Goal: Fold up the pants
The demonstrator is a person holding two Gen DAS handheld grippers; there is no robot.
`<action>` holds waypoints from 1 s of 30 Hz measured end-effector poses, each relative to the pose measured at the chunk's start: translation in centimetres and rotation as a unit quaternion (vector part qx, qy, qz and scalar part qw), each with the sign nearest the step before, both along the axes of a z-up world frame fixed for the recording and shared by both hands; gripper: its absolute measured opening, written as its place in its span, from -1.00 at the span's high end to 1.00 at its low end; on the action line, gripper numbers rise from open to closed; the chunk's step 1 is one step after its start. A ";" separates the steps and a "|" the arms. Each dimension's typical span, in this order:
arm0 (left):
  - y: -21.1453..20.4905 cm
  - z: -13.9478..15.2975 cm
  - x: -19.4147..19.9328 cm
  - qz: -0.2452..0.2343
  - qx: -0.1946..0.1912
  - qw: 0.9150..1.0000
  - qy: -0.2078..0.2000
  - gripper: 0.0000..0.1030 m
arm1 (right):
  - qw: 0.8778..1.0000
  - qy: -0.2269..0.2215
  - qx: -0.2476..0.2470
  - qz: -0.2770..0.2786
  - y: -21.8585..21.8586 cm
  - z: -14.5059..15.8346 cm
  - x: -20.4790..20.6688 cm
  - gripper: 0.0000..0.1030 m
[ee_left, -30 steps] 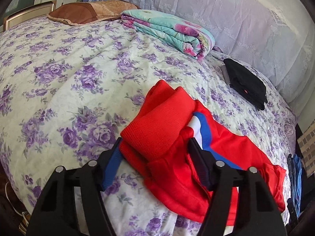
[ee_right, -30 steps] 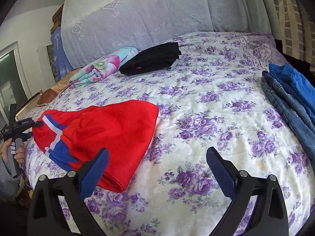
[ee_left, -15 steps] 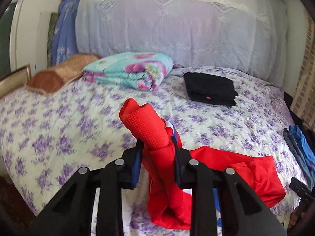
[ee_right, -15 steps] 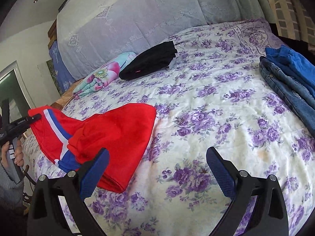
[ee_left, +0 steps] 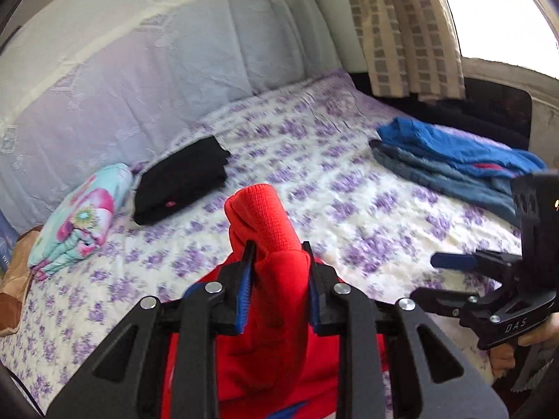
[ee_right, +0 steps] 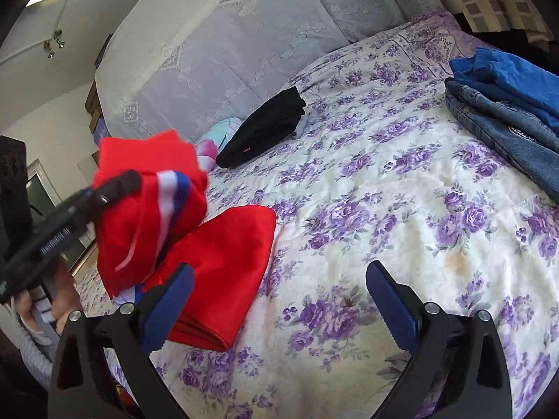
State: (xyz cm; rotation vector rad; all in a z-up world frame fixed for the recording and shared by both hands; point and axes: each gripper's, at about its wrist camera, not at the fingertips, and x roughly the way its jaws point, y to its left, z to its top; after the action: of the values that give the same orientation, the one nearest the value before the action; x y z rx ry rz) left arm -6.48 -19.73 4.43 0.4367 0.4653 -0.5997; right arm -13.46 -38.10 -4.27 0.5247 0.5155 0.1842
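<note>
Left gripper (ee_left: 279, 262) is pinching red knit pants (ee_left: 265, 230), lifting; right gripper (ee_right: 279, 293) is spread, idle; next I judge carrying the fold over.

Floral purple bedspread (ee_right: 401, 188), pale lace headboard cover (ee_right: 244, 35), checked curtain (ee_left: 401, 35), bright window (ee_left: 499, 10).

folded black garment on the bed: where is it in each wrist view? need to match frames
Left wrist: folded black garment sits left of centre, above the red pants in the left gripper.
Right wrist: the garment sits upper centre, right of the lifted pants.
Shared landmark: the floral blanket roll next to it, by the headboard.
</note>
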 end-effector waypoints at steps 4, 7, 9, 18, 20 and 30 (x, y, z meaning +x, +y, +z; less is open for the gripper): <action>-0.9 -3.4 -0.3 -0.018 0.014 0.999 0.046 -0.02 | 1.000 -0.001 0.022 0.000 -0.7 -0.3 0.1 -0.92; 0.3 -2.5 -1.7 -0.047 -0.016 0.998 0.049 -0.54 | 1.000 -0.005 0.029 0.001 -0.9 -0.3 0.1 -0.92; 1.1 -1.7 -2.4 -0.052 -0.020 0.998 0.033 -0.55 | 1.000 -0.003 0.031 0.001 -0.9 -0.4 0.1 -0.92; 8.0 -0.6 2.4 0.099 -0.045 0.993 0.034 -0.59 | 1.000 -0.012 -0.004 -0.029 -0.5 0.5 -0.4 -0.92; 10.0 -1.0 3.4 0.129 -0.050 0.989 0.046 -0.59 | 0.998 -0.013 -0.048 -0.045 0.4 1.7 -0.3 -0.92; 12.9 -5.7 4.2 0.158 -0.037 0.983 0.091 -0.80 | 0.966 0.013 -0.258 0.007 8.0 5.5 5.2 -0.92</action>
State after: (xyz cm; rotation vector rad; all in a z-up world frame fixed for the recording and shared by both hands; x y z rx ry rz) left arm -2.24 -6.80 -1.24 0.2309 0.6697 -0.3475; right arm -8.28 -30.15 1.24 0.0146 0.5674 0.0505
